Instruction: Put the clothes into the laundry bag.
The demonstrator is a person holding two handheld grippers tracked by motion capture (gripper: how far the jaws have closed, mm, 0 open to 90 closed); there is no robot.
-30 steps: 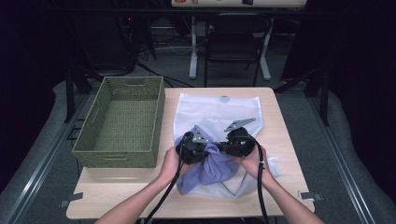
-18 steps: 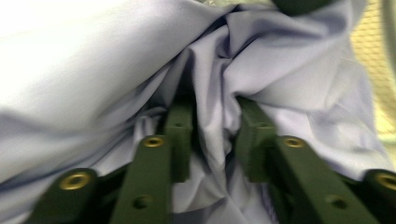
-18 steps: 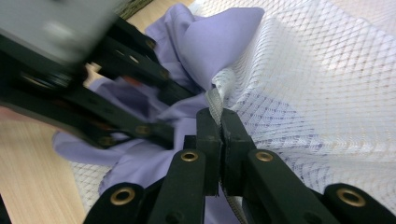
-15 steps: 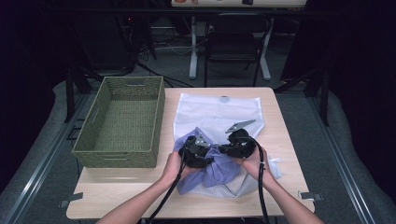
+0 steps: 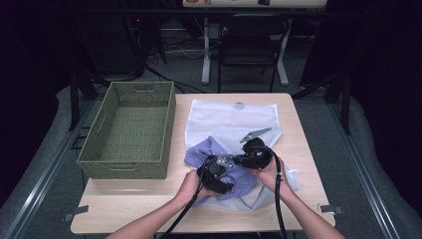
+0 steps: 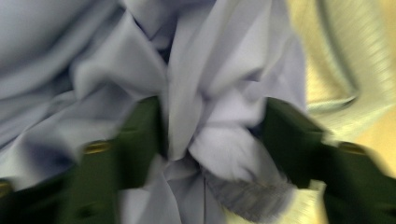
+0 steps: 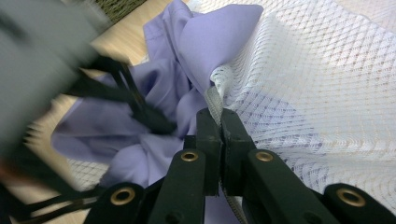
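Lavender cloth (image 5: 219, 164) lies bunched at the near middle of the wooden table (image 5: 149, 209), half over and partly inside a white mesh bag (image 5: 234, 119) that is spread flat toward the far edge. We see our left gripper (image 5: 215, 175) pressed into the heap from the near side; in the left gripper view its jaws stand apart with folds of the cloth (image 6: 196, 93) bulging between them, though the picture is blurred and we cannot say for sure that the pads bite the fabric. Our right gripper (image 5: 254, 154) sits just beside it to the right, and in the right gripper view its jaws are closed together on the zippered rim of the mesh bag (image 7: 327, 93), right where the cloth (image 7: 177, 70) spills out of the opening. A green woven basket (image 5: 130, 130) stands at the table's left, apart from the cloth.
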